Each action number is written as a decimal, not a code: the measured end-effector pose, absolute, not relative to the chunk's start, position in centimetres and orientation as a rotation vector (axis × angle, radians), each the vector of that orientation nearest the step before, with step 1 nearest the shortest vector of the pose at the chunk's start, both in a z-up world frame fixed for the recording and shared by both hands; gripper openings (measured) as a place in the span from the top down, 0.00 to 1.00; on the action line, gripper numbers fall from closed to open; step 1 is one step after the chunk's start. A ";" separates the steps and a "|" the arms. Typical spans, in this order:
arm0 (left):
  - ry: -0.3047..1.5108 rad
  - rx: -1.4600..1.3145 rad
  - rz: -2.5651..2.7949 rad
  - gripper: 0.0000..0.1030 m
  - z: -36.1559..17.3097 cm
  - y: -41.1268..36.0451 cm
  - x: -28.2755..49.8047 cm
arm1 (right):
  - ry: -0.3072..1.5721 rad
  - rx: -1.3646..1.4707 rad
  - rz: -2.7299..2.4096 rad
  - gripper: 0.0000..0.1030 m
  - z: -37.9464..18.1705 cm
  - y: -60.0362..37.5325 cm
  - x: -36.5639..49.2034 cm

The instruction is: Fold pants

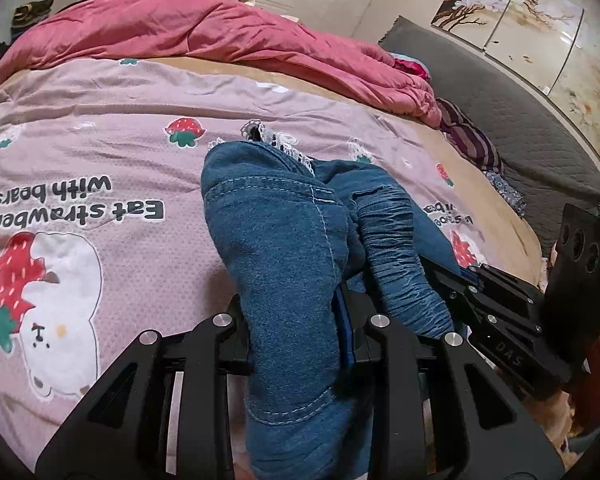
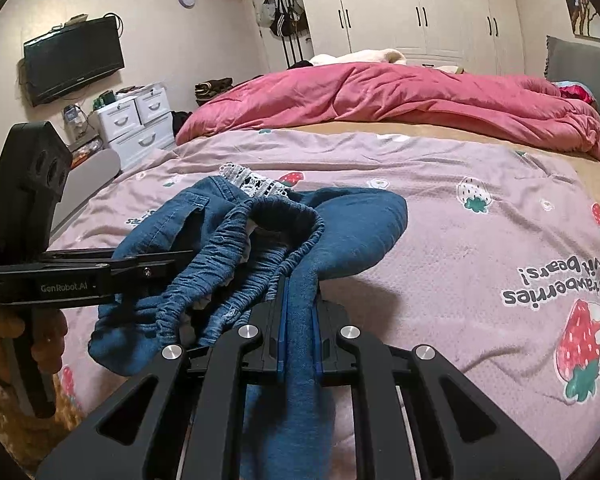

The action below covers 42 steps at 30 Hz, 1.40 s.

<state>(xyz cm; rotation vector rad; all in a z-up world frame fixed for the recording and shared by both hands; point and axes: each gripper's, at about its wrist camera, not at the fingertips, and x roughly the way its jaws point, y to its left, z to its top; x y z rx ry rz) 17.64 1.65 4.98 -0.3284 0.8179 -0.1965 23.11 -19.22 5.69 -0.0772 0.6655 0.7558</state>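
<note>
We're at the pick-up/spread step, judging by the bunching: the small blue denim pants with a shirred elastic waistband and white lace trim (image 1: 284, 240) are lifted in a heap over the mauve strawberry-and-bear print quilt (image 1: 100, 152) on the bed, not yet laid flat. Left gripper (image 1: 300, 344) is clenched on a stitched denim panel, cloth running straight through between its fingers; right gripper (image 2: 299, 350) is clamped on a narrow strip of denim just beside the waistband. Each gripper shows in the other's view, both close together at the near end of the pants. Waistband is heavily gathered and looped open; the denim looks soft and limp, and the lace hem lies at the far end, toward the rumpled pink duvet (image 2: 380, 92). Next move, as we read it: pull the grippers apart to tension the waistband, then lower the pants flat onto the quilt before any fold. Risk: the thin pinch slips.
</note>
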 end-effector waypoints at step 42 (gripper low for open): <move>0.937 -0.381 -0.136 0.52 -1.4 3.3 19.4 | 0.914 -0.082 0.576 0.52 -1.6 -19.8 26.5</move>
